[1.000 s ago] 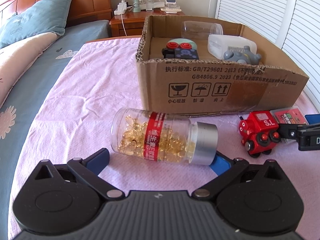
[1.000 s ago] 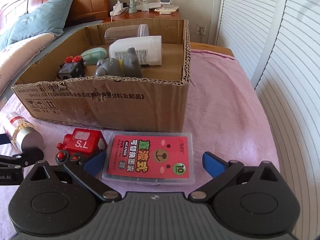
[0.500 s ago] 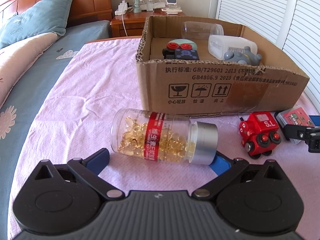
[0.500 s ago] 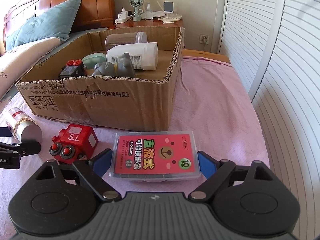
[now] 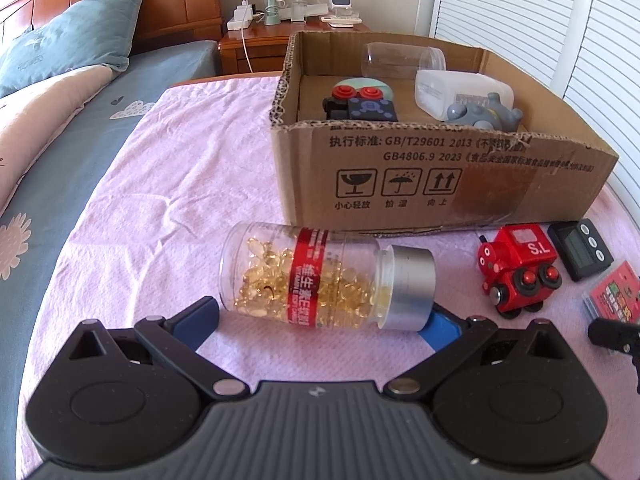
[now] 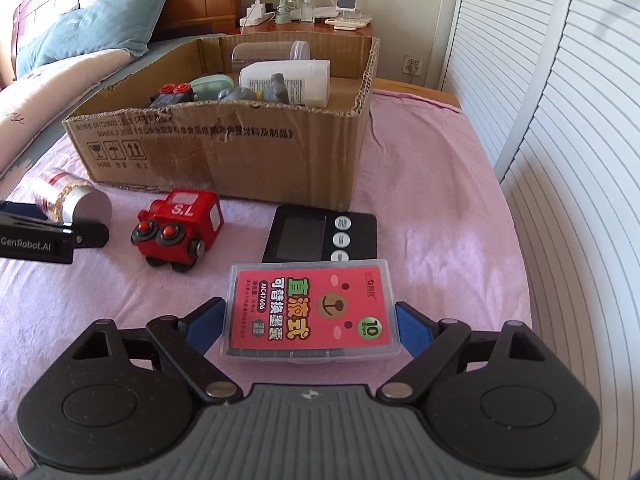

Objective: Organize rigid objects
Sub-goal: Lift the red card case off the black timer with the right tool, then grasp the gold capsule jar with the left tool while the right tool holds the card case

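Note:
My right gripper (image 6: 308, 322) is shut on a flat clear case with a red label (image 6: 310, 314) and holds it above the pink sheet. Under it lies a black timer (image 6: 320, 236). My left gripper (image 5: 320, 314) is open around a clear bottle of yellow capsules (image 5: 320, 280) lying on its side, silver cap to the right; the bottle also shows in the right wrist view (image 6: 72, 200). A red toy train (image 6: 178, 230) stands between the two grippers. The open cardboard box (image 5: 440, 176) behind holds several items.
The box holds a black and red toy (image 5: 360, 106), a grey figure (image 5: 480, 114), a white bottle (image 5: 452, 88) and a clear jar (image 5: 400, 60). Shutter doors (image 6: 560, 120) are on the right. Pillows (image 5: 68, 48) and a nightstand (image 5: 256, 40) lie behind.
My right gripper has closed on the red-label case, lifted it and pulled it back, uncovering the black timer. My left gripper and the capsule bottle have not moved.

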`<state>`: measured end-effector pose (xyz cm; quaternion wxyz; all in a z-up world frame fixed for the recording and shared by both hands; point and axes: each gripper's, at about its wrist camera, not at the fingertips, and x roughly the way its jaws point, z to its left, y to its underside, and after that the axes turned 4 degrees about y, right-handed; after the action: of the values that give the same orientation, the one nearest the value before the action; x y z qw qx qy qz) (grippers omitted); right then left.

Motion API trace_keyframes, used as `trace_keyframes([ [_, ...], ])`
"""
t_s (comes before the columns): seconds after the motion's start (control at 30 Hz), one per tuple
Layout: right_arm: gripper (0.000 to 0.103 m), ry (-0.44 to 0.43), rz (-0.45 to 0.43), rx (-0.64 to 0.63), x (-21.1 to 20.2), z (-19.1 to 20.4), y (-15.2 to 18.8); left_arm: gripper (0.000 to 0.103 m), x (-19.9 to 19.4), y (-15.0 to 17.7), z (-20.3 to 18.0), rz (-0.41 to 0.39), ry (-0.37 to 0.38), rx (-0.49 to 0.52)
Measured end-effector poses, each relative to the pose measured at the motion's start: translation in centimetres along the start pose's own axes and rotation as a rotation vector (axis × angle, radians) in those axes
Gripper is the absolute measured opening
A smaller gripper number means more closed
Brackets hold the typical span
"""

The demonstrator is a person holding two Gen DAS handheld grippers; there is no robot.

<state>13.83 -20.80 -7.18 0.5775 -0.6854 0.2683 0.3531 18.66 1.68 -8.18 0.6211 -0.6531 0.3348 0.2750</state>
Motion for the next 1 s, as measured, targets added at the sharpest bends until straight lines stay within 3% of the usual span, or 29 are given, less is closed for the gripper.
trace_keyframes([
  [0.1, 0.093, -0.001, 0.015, -0.001, -0.5, 0.4, 1.2, 0.102, -0.1, 0.2, 0.0, -0.011, 0.006, 0.009],
  [0.2, 0.103, 0.004, 0.012, -0.009, -0.6, 0.8, 2.1, 0.102, -0.2, 0.5, 0.1, -0.025, 0.014, 0.018],
  [0.63, 0.103, 0.010, -0.065, -0.004, -1.0, 0.9, 3.4, 0.103, -0.5, 1.1, 0.1, -0.061, 0.013, 0.021],
  [1.0, 0.103, 0.010, -0.062, -0.005, -1.0, 1.1, 3.4, 0.102, -0.9, 0.4, -0.4, -0.086, 0.008, 0.047],
])
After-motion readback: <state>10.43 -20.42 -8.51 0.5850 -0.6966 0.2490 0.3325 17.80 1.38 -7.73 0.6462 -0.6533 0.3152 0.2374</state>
